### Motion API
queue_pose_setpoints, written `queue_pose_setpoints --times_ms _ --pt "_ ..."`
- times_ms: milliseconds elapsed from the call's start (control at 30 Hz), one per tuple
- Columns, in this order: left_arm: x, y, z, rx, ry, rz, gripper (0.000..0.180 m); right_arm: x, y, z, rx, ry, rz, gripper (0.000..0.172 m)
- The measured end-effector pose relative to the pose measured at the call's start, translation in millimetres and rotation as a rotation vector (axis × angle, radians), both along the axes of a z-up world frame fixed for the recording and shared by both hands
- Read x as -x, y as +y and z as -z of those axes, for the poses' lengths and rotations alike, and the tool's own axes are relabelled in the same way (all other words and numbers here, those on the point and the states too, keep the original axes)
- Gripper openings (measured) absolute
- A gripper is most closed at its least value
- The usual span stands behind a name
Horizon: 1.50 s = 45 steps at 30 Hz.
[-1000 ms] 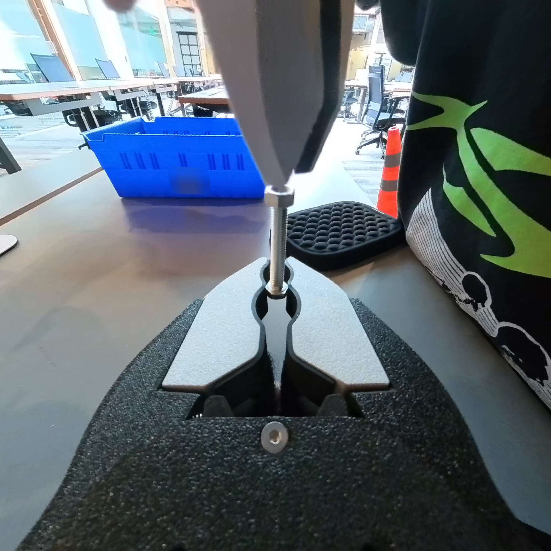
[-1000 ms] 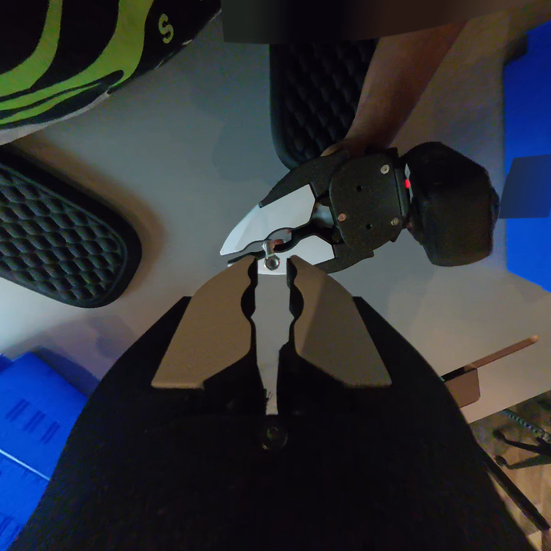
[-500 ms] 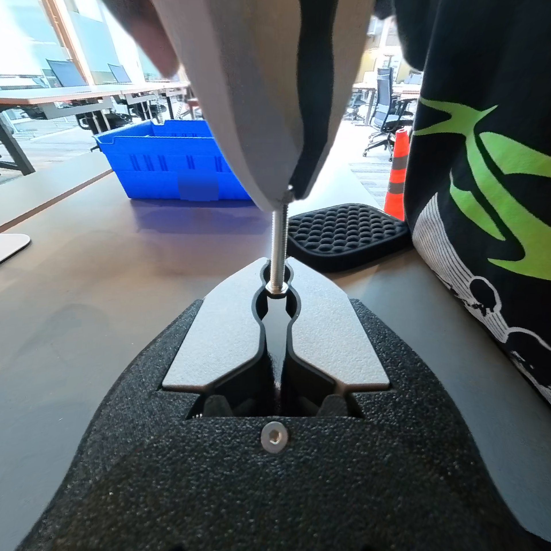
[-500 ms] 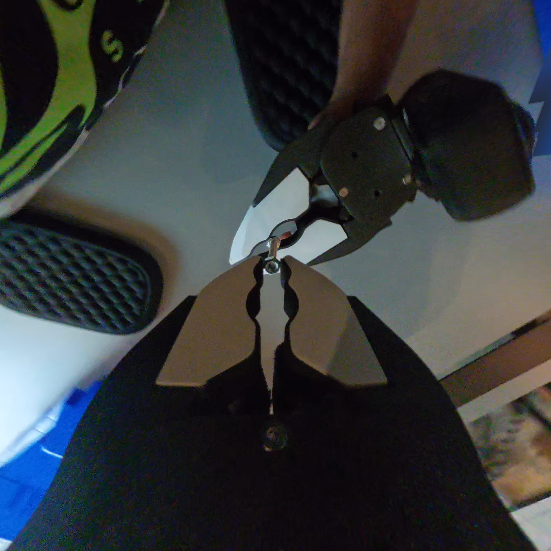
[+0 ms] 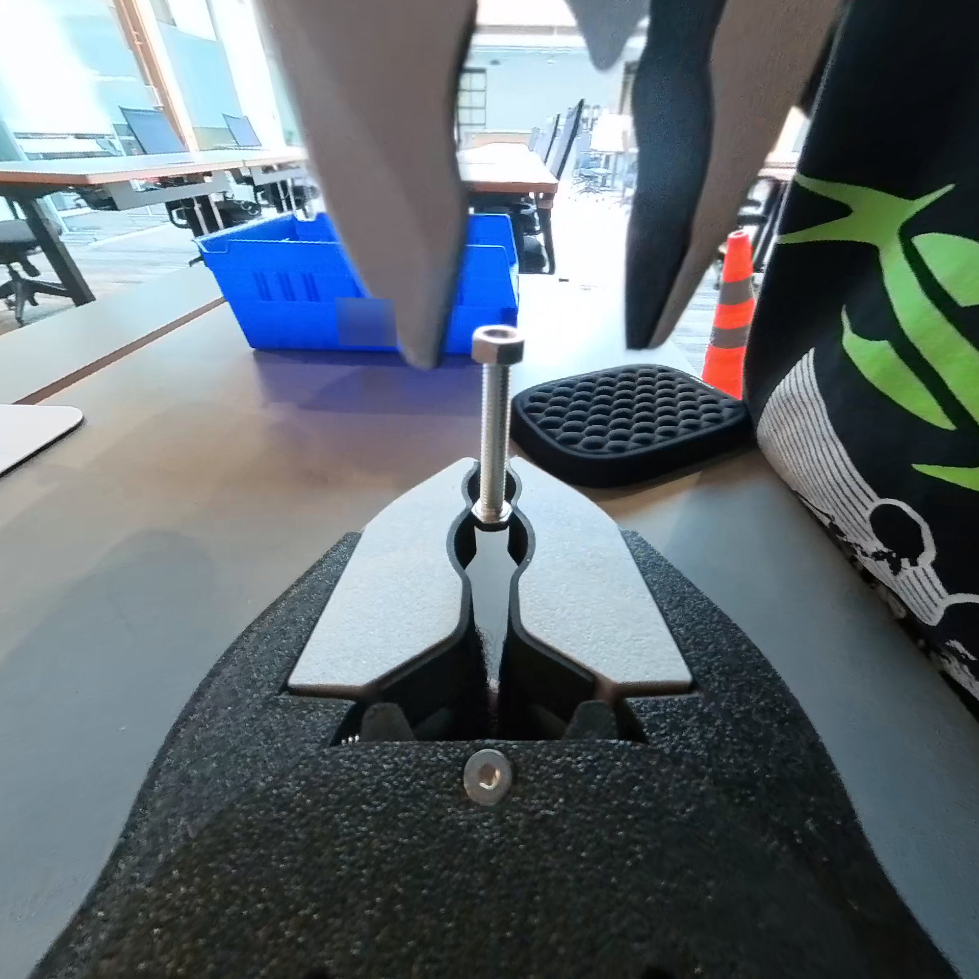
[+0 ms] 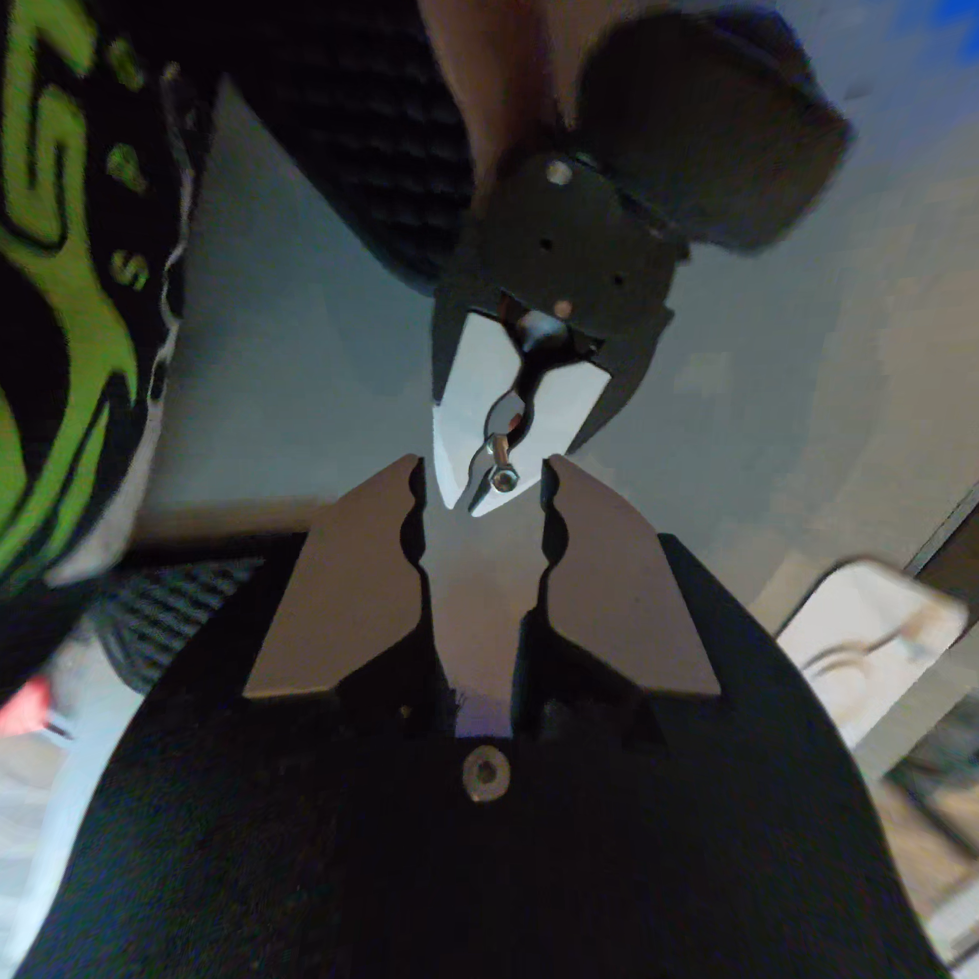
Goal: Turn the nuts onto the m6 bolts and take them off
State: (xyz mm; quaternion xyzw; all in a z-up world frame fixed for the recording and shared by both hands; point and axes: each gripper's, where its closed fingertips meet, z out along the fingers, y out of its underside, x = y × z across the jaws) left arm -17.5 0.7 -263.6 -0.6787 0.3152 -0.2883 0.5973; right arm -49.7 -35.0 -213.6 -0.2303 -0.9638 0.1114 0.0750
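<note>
Here the left gripper acts as a vise while the right gripper hangs spread above the nut.

The left gripper's fingers are clamped on the bolt at its lower end, holding it upright over the grey table, probably so the thread stays steady and reachable from above. The nut sits at the bolt's upper tip. The right gripper's fingers stand wide apart on either side of it, touching nothing, likely free to re-grip for another turn. A blue bin lies far left and a black honeycomb mat just right of the bolt, both clear of the work.
</note>
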Motion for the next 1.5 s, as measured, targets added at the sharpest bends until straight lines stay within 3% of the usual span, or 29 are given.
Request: queue_pose_setpoints --times_ms 167,333,433,533,767,833,1400,1500 --pt "-2 -2 0 -0.001 0.001 0.021 0.006 -1 6 -6 -0.120 0.021 -0.526 0.031" --pt "-2 -3 0 -0.001 0.000 0.032 0.006 0 5 0 -0.102 -0.049 -0.691 0.021" --pt "-2 -3 0 0.000 -0.002 0.033 0.007 2 5 3 -0.108 -0.038 -0.703 0.010" --pt "-1 -2 -1 -0.004 -0.004 0.015 0.006 6 4 2 -0.089 -0.017 -0.570 0.010" --pt "2 2 -1 -0.010 0.001 -0.020 0.006 5 9 2 -0.057 -0.032 0.058 0.010" --pt "1 1 0 -0.013 0.007 -0.019 0.006 4 9 2 -0.035 -0.018 0.140 0.010" --pt "6 6 -2 -0.012 -0.005 -0.060 0.006 -1 21 7 0.015 -0.056 0.412 0.011" --pt "8 6 -4 -0.011 -0.025 -0.060 0.007 -2 15 5 0.054 -0.034 0.418 0.038"
